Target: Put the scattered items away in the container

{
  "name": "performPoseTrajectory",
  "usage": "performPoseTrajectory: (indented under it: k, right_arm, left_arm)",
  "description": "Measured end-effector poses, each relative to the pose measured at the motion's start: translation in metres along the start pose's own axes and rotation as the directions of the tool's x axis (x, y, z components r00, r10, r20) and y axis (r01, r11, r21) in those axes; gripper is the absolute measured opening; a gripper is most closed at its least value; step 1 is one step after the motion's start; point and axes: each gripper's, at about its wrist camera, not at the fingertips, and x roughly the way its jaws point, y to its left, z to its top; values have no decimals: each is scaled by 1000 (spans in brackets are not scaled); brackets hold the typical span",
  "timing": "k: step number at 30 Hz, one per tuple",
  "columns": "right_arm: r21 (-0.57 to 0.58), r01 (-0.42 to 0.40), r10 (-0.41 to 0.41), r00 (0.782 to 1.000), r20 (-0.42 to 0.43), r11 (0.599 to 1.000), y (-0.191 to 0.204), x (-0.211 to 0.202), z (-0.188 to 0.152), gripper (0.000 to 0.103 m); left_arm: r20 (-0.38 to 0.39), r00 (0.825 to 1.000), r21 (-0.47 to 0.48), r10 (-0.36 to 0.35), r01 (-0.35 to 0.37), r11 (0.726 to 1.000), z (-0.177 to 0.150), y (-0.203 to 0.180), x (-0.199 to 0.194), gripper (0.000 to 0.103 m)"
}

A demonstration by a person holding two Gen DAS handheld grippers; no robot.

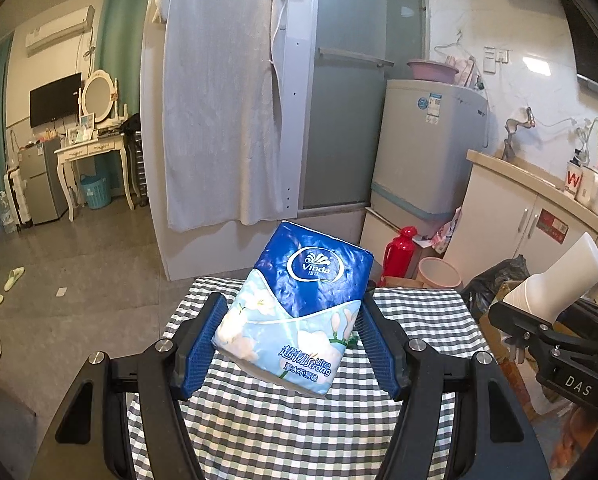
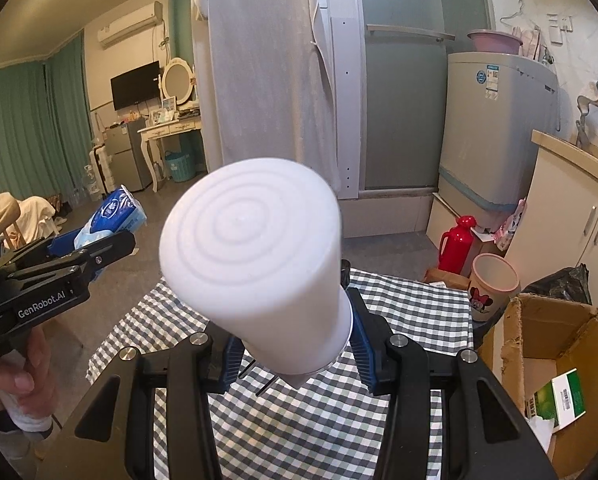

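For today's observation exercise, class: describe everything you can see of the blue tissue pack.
The tissue pack is a soft, glossy plastic-wrapped block, dark blue on top with a white oval Vinda logo, pale blue below with white flowers and Chinese lettering. It looks sealed and slightly squashed. It is tilted, lifted above the checked tablecloth, and clamped on both sides by the blue ribbed pads of the left hand-held gripper. Nothing else touches it.
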Motion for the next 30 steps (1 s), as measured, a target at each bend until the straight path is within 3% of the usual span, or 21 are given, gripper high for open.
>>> performPoseTrajectory:
  k: [30]
  right_arm:
    - [79,134,-140,988,63,988,-55,-55,-2,45]
  left_arm:
    - [28,993,69,-119,117,991,13,-68,-9,67]
